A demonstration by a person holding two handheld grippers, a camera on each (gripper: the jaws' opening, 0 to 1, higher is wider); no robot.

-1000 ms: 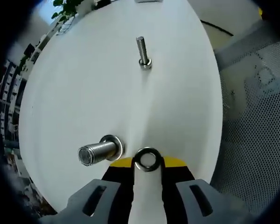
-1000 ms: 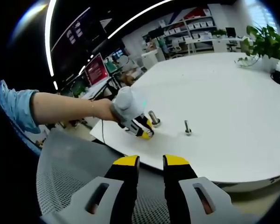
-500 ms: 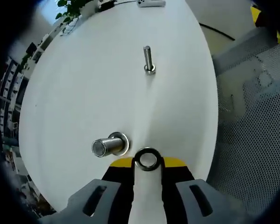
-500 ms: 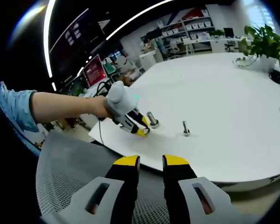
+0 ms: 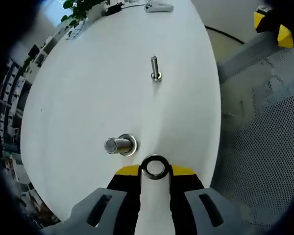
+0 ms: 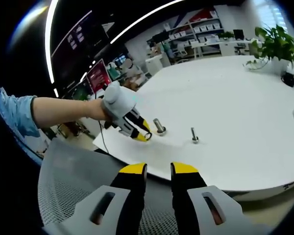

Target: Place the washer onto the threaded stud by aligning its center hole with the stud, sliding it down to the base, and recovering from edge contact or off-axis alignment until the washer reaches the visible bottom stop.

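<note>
No text, label, brand, number or sign can be read in either view. In the right gripper view, a red-lit screen point(image 6: 101, 74) stands in the background left of the counter point(image 6: 225, 98), and dark overhead panels point(image 6: 81, 32) carry pale marks, but the marks on both are too small and blurred to make out. The shelves point(image 6: 206, 25) at the far wall hold boxes whose faces show no legible writing.
</note>
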